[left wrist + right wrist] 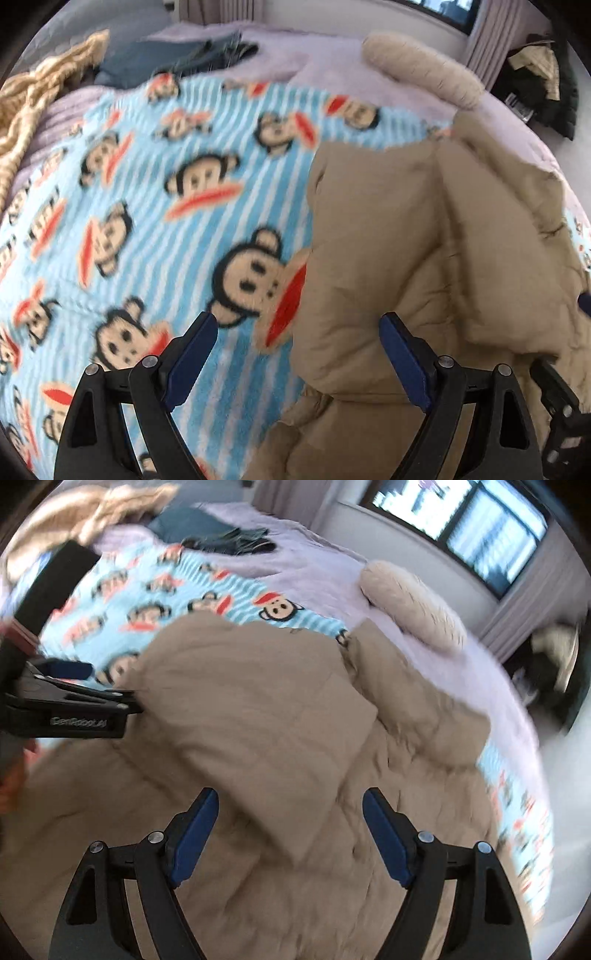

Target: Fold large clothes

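Note:
A large tan padded jacket (424, 240) lies spread on a blue striped blanket printed with monkey faces (147, 221). My left gripper (297, 319) hangs open over the jacket's left edge, one finger above the blanket and the other above the tan cloth, with nothing gripped. In the right wrist view the jacket (258, 709) fills the middle, a sleeve folded across its body. My right gripper (290, 794) is open just above that sleeve's end, pads clear of the cloth. The left tool's black frame (74, 712) enters from the left at the jacket's edge.
The monkey blanket (236, 609) covers a lilac bed. A cream fuzzy cushion (410, 602) lies beyond the jacket. Dark blue folded clothes (177, 59) and a tan knitted throw (33, 99) sit at the far left. A dark coat (543, 85) and a window (480, 528) are off to the right.

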`<action>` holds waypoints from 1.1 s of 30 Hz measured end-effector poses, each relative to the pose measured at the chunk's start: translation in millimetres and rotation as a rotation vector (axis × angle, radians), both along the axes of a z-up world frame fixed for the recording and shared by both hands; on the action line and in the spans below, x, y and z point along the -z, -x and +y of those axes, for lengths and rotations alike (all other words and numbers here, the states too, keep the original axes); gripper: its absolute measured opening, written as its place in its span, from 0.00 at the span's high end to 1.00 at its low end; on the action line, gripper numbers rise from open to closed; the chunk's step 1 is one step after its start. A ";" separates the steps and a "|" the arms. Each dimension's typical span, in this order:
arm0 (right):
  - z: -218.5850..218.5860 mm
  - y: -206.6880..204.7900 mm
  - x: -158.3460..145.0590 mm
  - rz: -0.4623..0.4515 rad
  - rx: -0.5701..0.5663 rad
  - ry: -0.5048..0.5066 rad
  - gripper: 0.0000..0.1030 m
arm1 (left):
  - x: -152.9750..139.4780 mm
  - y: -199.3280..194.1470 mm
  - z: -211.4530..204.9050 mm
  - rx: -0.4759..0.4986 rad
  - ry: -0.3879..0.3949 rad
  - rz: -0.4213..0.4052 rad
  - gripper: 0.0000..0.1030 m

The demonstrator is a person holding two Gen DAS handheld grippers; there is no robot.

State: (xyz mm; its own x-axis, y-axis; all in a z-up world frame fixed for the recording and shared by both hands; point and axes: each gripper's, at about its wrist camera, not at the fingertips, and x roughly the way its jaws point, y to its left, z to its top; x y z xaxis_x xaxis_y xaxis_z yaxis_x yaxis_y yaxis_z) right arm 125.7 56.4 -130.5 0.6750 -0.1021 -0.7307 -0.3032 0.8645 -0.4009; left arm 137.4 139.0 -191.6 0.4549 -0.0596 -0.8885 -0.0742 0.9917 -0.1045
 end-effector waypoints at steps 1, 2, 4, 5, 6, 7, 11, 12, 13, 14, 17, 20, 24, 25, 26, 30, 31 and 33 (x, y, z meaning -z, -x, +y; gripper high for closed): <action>4.9 -3.6 4.3 -0.018 -0.002 0.037 0.20 | 2.9 1.1 -1.0 0.002 -0.002 -0.001 0.12; 6.6 -7.4 7.8 -0.034 0.006 0.066 0.22 | 4.8 1.9 -3.3 0.008 -0.016 -0.008 0.12; -0.9 -9.4 3.6 -0.078 0.052 0.047 0.52 | 5.7 3.6 -9.3 0.018 -0.040 -0.017 0.12; -12.6 -11.0 -3.2 -0.094 0.107 -0.001 0.85 | 6.4 4.3 -11.9 0.026 -0.052 -0.020 0.12; -27.5 -11.1 -11.0 -0.102 0.169 -0.071 0.93 | 7.5 4.1 -14.3 0.034 -0.060 -0.021 0.12; -38.3 -14.7 -15.7 -0.102 0.215 -0.138 0.93 | 8.3 3.7 -15.0 0.040 -0.065 -0.020 0.12; -137.0 -15.7 -14.2 0.025 0.508 -0.660 0.92 | 7.7 -0.1 -13.1 0.062 -0.070 -0.016 0.12; -154.9 -14.9 -4.8 0.074 0.562 -0.761 0.91 | 7.7 -0.5 -13.7 0.068 -0.072 -0.015 0.12; -173.3 -11.8 7.2 0.130 0.624 -0.864 0.90 | 7.3 -1.2 -14.5 0.072 -0.077 -0.013 0.12; -185.6 -7.3 16.5 0.165 0.674 -0.928 0.86 | 5.5 -2.5 -15.5 0.078 -0.087 -0.007 0.12; -209.0 10.5 25.2 0.196 0.753 -1.005 0.76 | -13.7 -1.7 -12.7 0.089 -0.086 -0.035 0.12; -224.2 34.7 14.7 0.140 0.806 -0.985 0.76 | -41.6 -6.5 0.5 0.064 -0.077 -0.113 0.13; -231.1 42.8 -16.5 0.024 0.749 -0.916 0.80 | -58.3 -34.3 9.5 0.039 -0.078 -0.147 0.13; -227.4 35.1 -21.4 0.027 0.713 -0.893 0.80 | -57.7 -42.6 7.5 0.040 -0.067 -0.144 0.13; -223.8 27.0 -24.0 0.032 0.680 -0.868 0.80 | -53.8 -49.3 3.3 0.051 -0.052 -0.133 0.13; -220.6 0.8 -0.5 0.109 0.658 -0.799 0.80 | -17.2 -64.6 -23.0 0.080 -0.126 -0.057 0.13; -219.7 -2.5 10.2 0.135 0.678 -0.796 0.81 | -8.3 -65.1 -27.0 0.076 -0.135 -0.046 0.12; -232.2 -1.3 30.8 0.173 0.720 -0.836 0.90 | 0.3 -62.0 -29.2 0.059 -0.126 -0.042 0.12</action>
State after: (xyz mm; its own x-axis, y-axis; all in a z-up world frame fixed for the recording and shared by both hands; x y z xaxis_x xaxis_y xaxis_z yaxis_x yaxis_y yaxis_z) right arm 127.1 -175.8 -161.3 0.5387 0.1395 -0.8309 0.3812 0.8391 0.3880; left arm 199.4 109.7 -191.9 0.4910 0.0237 -0.8708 -0.0135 0.9997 0.0197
